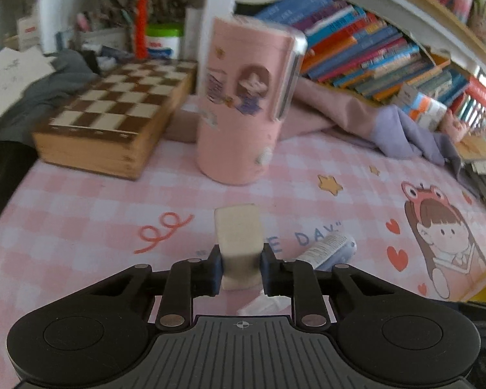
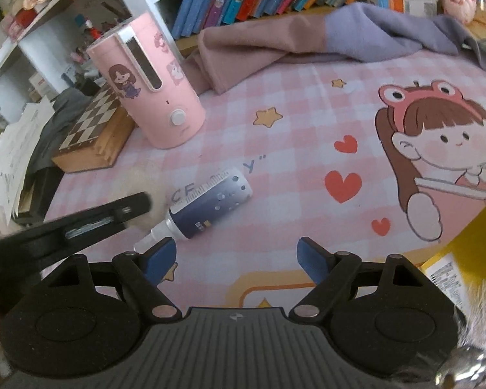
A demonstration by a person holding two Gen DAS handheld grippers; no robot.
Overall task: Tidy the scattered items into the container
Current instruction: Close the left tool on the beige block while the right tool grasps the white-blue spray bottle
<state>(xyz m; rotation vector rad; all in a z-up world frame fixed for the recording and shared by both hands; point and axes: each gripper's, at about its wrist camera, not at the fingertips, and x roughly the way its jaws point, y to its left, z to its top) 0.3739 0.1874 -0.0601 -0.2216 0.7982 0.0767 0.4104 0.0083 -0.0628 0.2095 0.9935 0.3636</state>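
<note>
I see a pink-white checked tablecloth (image 2: 275,97), pink canister (image 2: 152,97), brown-cream chessboard (image 1: 120,97), navy-silver spray bottle (image 2: 207,201), cream block (image 1: 239,243), yellow box (image 2: 469,236).

A child's bedroom or study corner in a home. A desk is covered by a pink checked mat (image 2: 275,74) printed with stars, hearts and a cartoon girl in a frog hat (image 2: 437,149). At the far edge, a low shelf holds a tightly packed row of colourful children's books (image 1: 372,55). On the far left sit a folding wooden chessboard (image 1: 113,113), a pot of pens (image 1: 139,16) and loose papers (image 2: 13,155). A pink sticker-decorated appliance (image 2: 152,87) stands near the board, and rumpled pink and lilac clothing (image 2: 307,35) lies beside the books.
</note>
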